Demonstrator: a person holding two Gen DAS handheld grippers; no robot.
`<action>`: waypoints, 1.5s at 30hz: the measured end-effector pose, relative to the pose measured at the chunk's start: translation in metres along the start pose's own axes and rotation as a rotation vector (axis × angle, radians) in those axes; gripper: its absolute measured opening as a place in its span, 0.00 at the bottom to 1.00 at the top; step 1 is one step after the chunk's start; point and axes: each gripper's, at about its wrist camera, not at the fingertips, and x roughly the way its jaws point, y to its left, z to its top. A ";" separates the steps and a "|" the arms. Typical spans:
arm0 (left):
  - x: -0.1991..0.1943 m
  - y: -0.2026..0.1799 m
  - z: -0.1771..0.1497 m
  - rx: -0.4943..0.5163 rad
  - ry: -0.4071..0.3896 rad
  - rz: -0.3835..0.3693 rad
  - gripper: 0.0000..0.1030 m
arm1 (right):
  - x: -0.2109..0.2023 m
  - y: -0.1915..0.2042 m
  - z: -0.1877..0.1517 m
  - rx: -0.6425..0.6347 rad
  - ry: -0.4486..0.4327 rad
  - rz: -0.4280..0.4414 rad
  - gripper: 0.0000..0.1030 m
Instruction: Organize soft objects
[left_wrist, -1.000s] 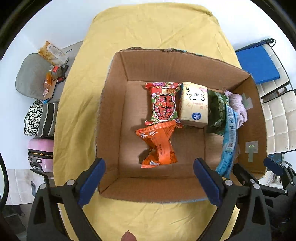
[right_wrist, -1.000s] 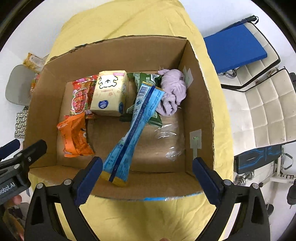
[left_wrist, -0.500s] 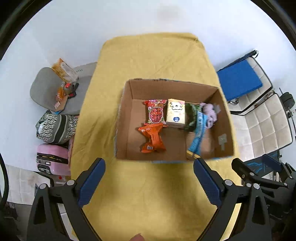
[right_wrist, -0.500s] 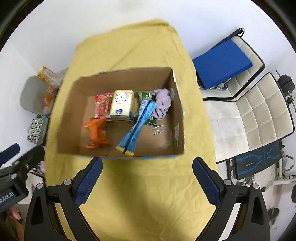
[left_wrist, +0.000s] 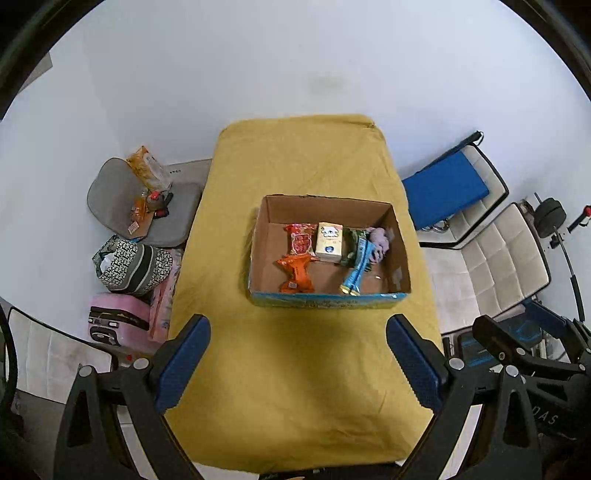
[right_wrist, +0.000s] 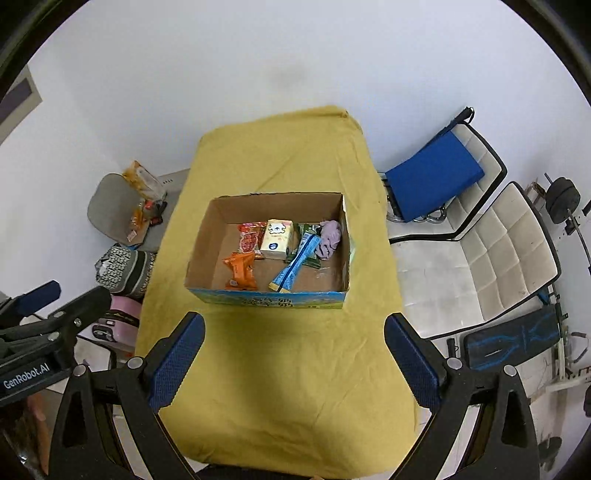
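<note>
A cardboard box (left_wrist: 325, 297) (right_wrist: 269, 297) stands on the yellow-covered table (left_wrist: 295, 387) (right_wrist: 280, 387). Inside it lie an orange snack pack (left_wrist: 295, 271) (right_wrist: 241, 271), a red snack pack (left_wrist: 300, 240) (right_wrist: 249, 238), a cream tissue pack (left_wrist: 330, 242) (right_wrist: 277, 240), a green pack (left_wrist: 352, 245), a blue stick pack (left_wrist: 355, 271) (right_wrist: 295, 267) and a purple cloth (left_wrist: 380, 240) (right_wrist: 328, 238). My left gripper (left_wrist: 297, 367) and right gripper (right_wrist: 293, 363) are open, empty, and held high above the table's near end, well back from the box.
Left of the table are a grey seat with snack bags (left_wrist: 140, 195) (right_wrist: 125, 206), a patterned bag (left_wrist: 131, 264) and a pink case (left_wrist: 114, 317). Right of the table are a blue-cushioned chair (left_wrist: 447, 192) (right_wrist: 432, 177) and a white chair (left_wrist: 498, 258) (right_wrist: 498, 251).
Both grippers have pulled up and back from just above the box, so the box now looks small and far. Both stayed open and empty. The box contents have not moved.
</note>
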 end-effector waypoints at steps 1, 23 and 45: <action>-0.004 -0.001 -0.001 -0.002 -0.004 0.001 0.95 | -0.007 0.000 -0.002 -0.002 -0.001 0.004 0.96; -0.032 0.004 -0.006 -0.014 -0.074 0.007 1.00 | -0.052 -0.005 -0.008 0.008 -0.051 -0.080 1.00; -0.025 0.002 -0.006 0.002 -0.058 0.022 1.00 | -0.048 -0.012 -0.003 -0.004 -0.064 -0.105 1.00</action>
